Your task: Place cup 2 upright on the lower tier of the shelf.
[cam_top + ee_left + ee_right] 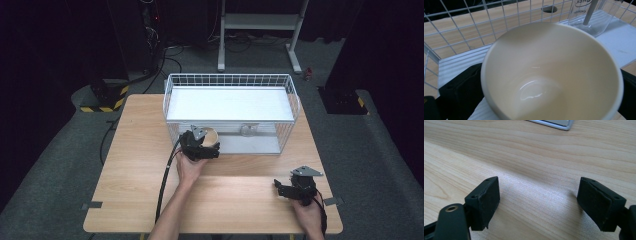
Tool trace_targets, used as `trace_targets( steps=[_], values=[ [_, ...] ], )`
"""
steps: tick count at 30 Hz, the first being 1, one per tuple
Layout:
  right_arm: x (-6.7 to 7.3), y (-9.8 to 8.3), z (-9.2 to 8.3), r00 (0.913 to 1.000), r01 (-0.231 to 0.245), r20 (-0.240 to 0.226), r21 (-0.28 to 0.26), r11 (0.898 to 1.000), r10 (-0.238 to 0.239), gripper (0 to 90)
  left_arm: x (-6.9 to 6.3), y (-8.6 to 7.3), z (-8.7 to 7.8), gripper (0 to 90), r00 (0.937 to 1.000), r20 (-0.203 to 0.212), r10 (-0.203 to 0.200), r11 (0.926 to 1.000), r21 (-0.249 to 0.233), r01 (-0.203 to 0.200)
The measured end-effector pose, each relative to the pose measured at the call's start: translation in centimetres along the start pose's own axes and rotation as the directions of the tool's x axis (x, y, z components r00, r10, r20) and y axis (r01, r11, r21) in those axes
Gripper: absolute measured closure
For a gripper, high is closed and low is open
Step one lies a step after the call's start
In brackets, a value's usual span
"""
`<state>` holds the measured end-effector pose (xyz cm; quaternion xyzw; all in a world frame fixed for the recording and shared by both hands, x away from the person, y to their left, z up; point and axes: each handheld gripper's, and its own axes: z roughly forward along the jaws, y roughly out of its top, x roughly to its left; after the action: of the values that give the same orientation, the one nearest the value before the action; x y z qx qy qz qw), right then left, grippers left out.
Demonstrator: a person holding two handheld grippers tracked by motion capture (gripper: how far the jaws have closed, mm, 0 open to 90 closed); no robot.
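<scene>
A cream bowl [212,136] [554,75] sits between the jaws of my left gripper [206,143] [544,87] at the front opening of the white wire basket [230,79]. The black jaws hug the bowl's two sides, and I look down into its empty inside. Under the bowl lies the basket's white floor [456,67]. My right gripper [281,189] [539,202] rests low over the wooden table [140,165] at the front right, jaws wide apart with bare wood between them.
A clear glass [247,130] [589,17] stands on the basket's lower level, to the right of the bowl. A white shelf [230,102] covers the basket's upper level. A metal stand [260,22] and cables are on the floor beyond the table.
</scene>
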<state>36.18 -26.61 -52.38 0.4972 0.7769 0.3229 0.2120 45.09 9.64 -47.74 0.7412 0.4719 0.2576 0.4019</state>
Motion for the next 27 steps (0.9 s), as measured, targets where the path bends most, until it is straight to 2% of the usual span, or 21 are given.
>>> trace_targets(
  steps=[1, 2, 8, 13, 16, 27],
  values=[
    [0.0, 0.0, 0.0, 1.0, 0.005, 0.0, -0.001, 1.0, -0.005, 18.3, 0.0, -0.1, 0.0, 0.3, 0.9999, 0.007, -0.01, 0.9999, 0.001, 0.01],
    [0.0, 0.0, 0.0, 1.0, 0.006, 0.0, -0.001, 1.0, -0.006, 18.3, 0.1, -0.1, -0.2, 0.4, 1.0, 0.005, 0.004, 1.0, 0.004, -0.005],
    [0.0, 0.0, 0.0, 1.0, 0.005, 0.0, -0.001, 1.0, -0.005, 18.3, 0.2, -0.6, -0.8, 1.6, 0.9999, 0.017, 0.001, 1.0, 0.0, -0.001],
    [0.0, 0.0, 0.0, 1.0, 0.004, 0.0, -0.001, 1.0, -0.004, 18.3, 0.2, -0.9, -1.3, 6.4, 0.9996, 0.026, -0.007, 0.9999, 0.008, 0.007],
    [0.0, 0.0, 0.0, 1.0, 0.004, 0.0, -0.001, 1.0, -0.004, 18.3, 0.1, -1.1, -1.7, 10.5, 0.9997, 0.024, 0.008, 1.0, -0.006, -0.007],
    [0.0, 0.0, 0.0, 1.0, 0.006, 0.0, -0.001, 1.0, -0.006, 18.3, 0.2, -2.1, -2.0, 15.0, 0.9995, 0.031, 0.011, 0.9995, 0.029, -0.012]
  ],
)
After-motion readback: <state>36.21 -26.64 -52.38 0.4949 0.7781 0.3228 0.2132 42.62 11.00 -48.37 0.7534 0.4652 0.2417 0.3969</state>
